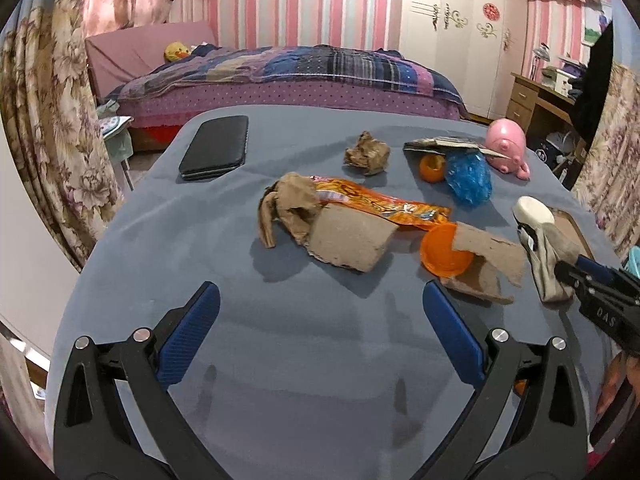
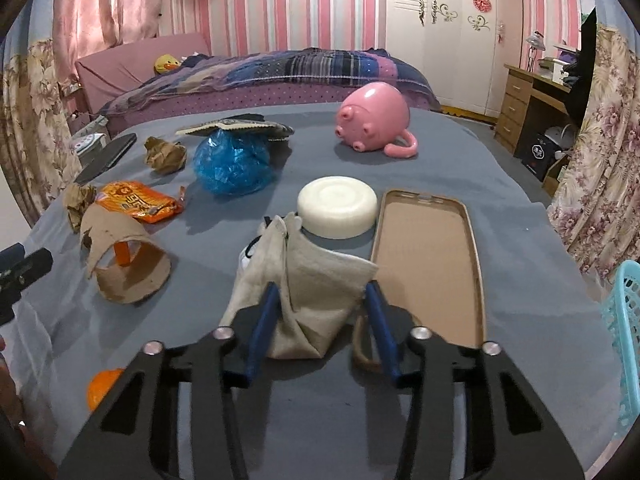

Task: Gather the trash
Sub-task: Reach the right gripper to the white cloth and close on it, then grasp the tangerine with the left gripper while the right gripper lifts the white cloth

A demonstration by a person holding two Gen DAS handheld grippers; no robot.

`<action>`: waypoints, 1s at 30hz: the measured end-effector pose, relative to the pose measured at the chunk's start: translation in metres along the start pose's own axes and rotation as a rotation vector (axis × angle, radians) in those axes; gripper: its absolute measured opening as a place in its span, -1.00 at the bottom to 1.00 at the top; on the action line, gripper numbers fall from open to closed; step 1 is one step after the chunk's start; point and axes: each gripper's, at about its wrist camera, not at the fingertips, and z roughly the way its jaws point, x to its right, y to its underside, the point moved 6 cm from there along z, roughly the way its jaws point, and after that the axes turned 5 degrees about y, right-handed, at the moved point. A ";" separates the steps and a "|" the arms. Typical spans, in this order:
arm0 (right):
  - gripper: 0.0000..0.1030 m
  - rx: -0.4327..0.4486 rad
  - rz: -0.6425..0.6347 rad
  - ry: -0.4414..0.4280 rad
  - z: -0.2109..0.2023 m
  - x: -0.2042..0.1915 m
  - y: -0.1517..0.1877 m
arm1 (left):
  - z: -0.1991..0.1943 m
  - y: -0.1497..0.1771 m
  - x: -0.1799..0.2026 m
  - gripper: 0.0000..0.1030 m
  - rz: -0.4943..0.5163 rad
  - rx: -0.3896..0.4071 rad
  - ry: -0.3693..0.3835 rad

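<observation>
My right gripper (image 2: pixel 323 288) is shut on a beige cloth pouch (image 2: pixel 316 264), its blue pads squeezing the pouch from both sides so it stands bunched on the blue-grey table (image 2: pixel 320 420). In the left wrist view the same pouch (image 1: pixel 548 248) stands upright at the right, with the right gripper (image 1: pixel 568 270) at its base. My left gripper (image 1: pixel 320 288) hangs open over bare tablecloth, nothing between its fingers. Ahead of it lie torn cardboard (image 1: pixel 348 240), an orange snack wrapper (image 1: pixel 384 204), an orange lid (image 1: pixel 440 254), crumpled brown paper (image 1: pixel 368 152) and a blue plastic bag (image 1: pixel 468 178).
A white round disc (image 2: pixel 338 206) and a tan phone case (image 2: pixel 428 264) lie just beyond the pouch. A pink pig mug (image 2: pixel 372 120) lies on its side farther back, a black wallet (image 1: pixel 216 148) at far left. A teal basket (image 2: pixel 624 340) stands off the table's right edge.
</observation>
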 end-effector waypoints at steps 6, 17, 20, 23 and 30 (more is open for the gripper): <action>-0.80 0.050 0.017 0.010 -0.013 0.009 -0.007 | -0.005 0.007 0.014 0.90 0.020 0.004 0.020; -0.80 0.103 0.077 0.061 -0.036 0.045 -0.016 | -0.027 0.026 0.068 0.90 0.086 0.019 0.139; -0.79 0.088 0.085 0.111 -0.036 0.059 -0.014 | -0.027 0.034 0.085 0.90 0.125 0.003 0.155; -0.61 0.060 0.131 0.148 -0.033 0.077 -0.009 | -0.025 0.041 0.098 0.90 0.135 -0.020 0.192; 0.43 0.056 0.210 0.187 -0.031 0.097 -0.003 | -0.019 0.058 0.127 0.90 0.179 -0.057 0.249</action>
